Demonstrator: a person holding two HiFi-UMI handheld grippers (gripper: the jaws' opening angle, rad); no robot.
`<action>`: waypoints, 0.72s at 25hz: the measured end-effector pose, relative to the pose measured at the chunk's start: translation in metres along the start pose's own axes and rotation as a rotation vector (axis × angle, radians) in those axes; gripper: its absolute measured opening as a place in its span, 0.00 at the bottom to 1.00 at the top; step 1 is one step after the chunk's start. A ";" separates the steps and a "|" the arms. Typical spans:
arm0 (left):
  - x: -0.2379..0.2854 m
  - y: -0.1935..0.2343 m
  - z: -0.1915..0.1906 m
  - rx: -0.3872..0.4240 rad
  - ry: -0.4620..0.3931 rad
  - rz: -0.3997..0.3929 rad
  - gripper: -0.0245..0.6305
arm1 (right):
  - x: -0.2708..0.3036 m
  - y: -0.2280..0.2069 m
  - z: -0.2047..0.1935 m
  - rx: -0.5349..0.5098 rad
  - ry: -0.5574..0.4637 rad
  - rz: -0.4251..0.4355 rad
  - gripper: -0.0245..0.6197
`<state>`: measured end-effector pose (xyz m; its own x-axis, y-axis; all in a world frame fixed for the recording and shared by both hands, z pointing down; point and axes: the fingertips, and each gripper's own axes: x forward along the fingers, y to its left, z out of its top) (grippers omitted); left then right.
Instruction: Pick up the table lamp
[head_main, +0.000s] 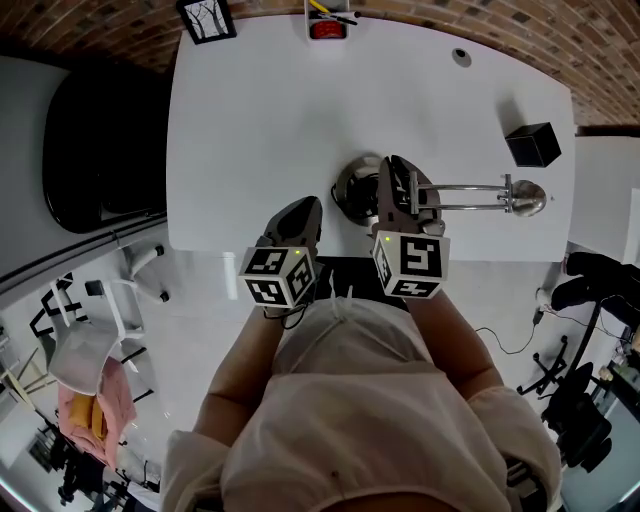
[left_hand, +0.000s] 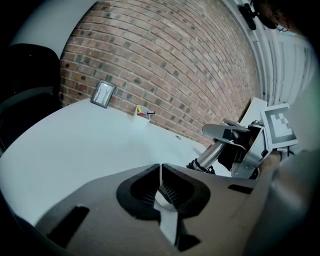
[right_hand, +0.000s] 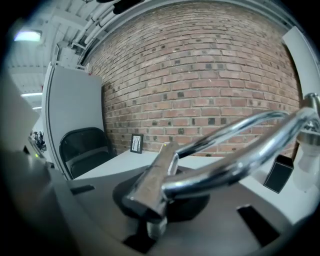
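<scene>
A chrome table lamp (head_main: 460, 187) lies across the white table (head_main: 250, 120). Its round base is near the front edge, and its arm and head reach to the right. My right gripper (head_main: 395, 172) is shut on the lamp's joint just beside the base. In the right gripper view the metal joint block (right_hand: 152, 182) sits clamped between the jaws, with two chrome rods running off to the right. My left gripper (head_main: 303, 208) hovers left of the base, shut with nothing in it (left_hand: 161, 186). From there the lamp's stem (left_hand: 207, 157) shows at the right.
A black cube (head_main: 533, 144) stands at the table's right side. At the back edge are a small picture frame (head_main: 207, 18) and a red pen holder (head_main: 327, 22). A black chair (head_main: 100, 150) stands left of the table. A brick wall runs behind.
</scene>
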<state>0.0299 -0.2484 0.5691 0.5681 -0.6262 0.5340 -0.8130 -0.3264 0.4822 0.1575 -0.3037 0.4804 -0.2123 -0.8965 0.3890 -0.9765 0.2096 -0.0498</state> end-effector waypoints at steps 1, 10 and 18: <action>0.003 -0.001 -0.002 0.001 0.004 0.000 0.08 | -0.001 -0.004 0.001 0.019 -0.002 0.006 0.11; 0.035 -0.026 -0.031 -0.002 0.095 -0.120 0.28 | -0.012 -0.039 0.004 0.157 -0.034 0.059 0.11; 0.066 -0.025 -0.055 -0.093 0.188 -0.129 0.38 | -0.017 -0.048 0.005 0.193 -0.051 0.095 0.11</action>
<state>0.0946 -0.2426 0.6298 0.6873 -0.4382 0.5793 -0.7218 -0.3230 0.6121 0.2082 -0.3002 0.4720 -0.3004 -0.8958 0.3277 -0.9400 0.2198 -0.2608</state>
